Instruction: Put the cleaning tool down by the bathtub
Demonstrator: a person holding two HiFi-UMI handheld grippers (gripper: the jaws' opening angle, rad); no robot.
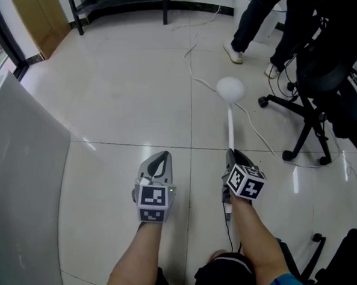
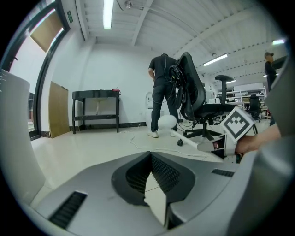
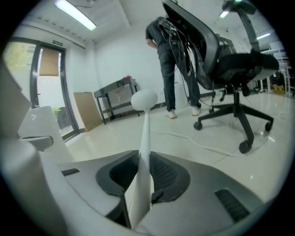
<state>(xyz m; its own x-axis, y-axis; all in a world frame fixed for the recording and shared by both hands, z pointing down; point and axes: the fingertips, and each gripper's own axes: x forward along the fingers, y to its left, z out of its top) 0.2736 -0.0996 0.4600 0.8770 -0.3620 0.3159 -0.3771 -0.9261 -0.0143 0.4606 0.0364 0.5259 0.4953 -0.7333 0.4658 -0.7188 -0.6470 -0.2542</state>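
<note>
The cleaning tool is a long white handle with a round white head, held above the tiled floor and pointing away from me. My right gripper is shut on the handle, which runs out between its jaws to the head of the tool. My left gripper hovers beside it on the left, shut with nothing between its jaws. From the left gripper view the tool's head shows at mid right. The bathtub, a tall white wall, stands along my left.
A black office chair draped with cables stands at the right. A person's legs are behind it. A white cable trails over the floor. A black table and a wooden door are at the far wall.
</note>
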